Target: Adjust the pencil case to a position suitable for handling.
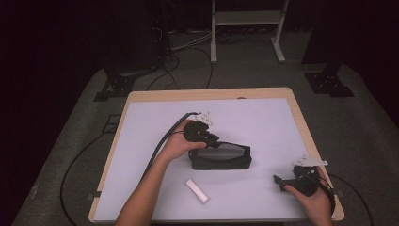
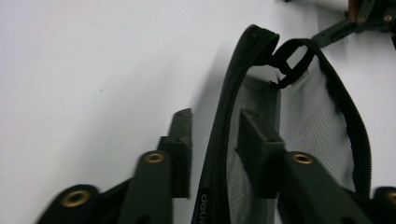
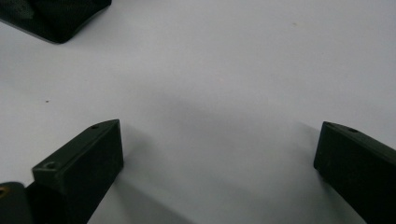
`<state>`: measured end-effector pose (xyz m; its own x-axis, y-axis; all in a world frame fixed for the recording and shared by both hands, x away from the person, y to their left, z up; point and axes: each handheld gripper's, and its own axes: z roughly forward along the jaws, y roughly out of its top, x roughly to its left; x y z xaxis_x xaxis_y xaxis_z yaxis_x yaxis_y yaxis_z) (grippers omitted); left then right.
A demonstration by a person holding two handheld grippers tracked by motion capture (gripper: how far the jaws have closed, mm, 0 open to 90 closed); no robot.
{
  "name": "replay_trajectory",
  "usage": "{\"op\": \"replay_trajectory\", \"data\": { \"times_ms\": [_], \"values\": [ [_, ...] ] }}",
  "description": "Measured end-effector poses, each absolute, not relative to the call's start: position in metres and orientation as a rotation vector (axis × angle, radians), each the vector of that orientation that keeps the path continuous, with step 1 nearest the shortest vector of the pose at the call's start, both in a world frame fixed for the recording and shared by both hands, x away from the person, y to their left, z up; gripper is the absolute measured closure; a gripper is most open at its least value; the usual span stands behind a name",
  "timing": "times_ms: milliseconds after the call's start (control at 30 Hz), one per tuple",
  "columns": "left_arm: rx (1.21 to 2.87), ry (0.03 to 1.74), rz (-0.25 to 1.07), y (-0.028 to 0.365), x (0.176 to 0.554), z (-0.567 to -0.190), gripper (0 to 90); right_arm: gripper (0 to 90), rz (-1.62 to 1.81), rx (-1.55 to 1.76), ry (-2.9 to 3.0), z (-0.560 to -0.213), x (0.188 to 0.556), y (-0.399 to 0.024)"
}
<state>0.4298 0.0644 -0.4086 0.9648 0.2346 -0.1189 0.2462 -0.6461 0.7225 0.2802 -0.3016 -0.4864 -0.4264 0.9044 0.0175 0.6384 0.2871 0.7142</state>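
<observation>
A black zip pouch with a mesh side lies open at the middle of the white table cover. My left gripper reaches into its left end. In the left gripper view, the pouch's zipper rim runs between the two jaws of the left gripper. One jaw is outside and the other inside against the mesh. The jaws stand apart and do not pinch the rim. My right gripper rests near the table's right front edge, open over bare cover. A corner of the pouch shows far off.
A small white bar lies on the cover in front of the pouch. The wooden table edge frames the white cover. Cables trail off the left side and right. The other gripper shows beyond the pouch.
</observation>
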Motion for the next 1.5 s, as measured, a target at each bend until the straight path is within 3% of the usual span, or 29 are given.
{"op": "replay_trajectory", "data": {
  "times_ms": [233,933,1500],
  "values": [
    [2.287,0.411,0.027,0.076,0.421,-0.401,50.1,0.6,0.926,1.387,2.171,-0.486,0.280,-0.302],
    [2.216,0.631,0.205,0.127,0.388,-0.391,22.2,0.6,0.926,1.389,2.170,-0.486,0.280,-0.302],
    [2.200,0.757,0.302,0.165,0.356,-0.393,12.0,0.6,0.924,1.389,2.172,-0.486,0.280,-0.302]
  ]
}}
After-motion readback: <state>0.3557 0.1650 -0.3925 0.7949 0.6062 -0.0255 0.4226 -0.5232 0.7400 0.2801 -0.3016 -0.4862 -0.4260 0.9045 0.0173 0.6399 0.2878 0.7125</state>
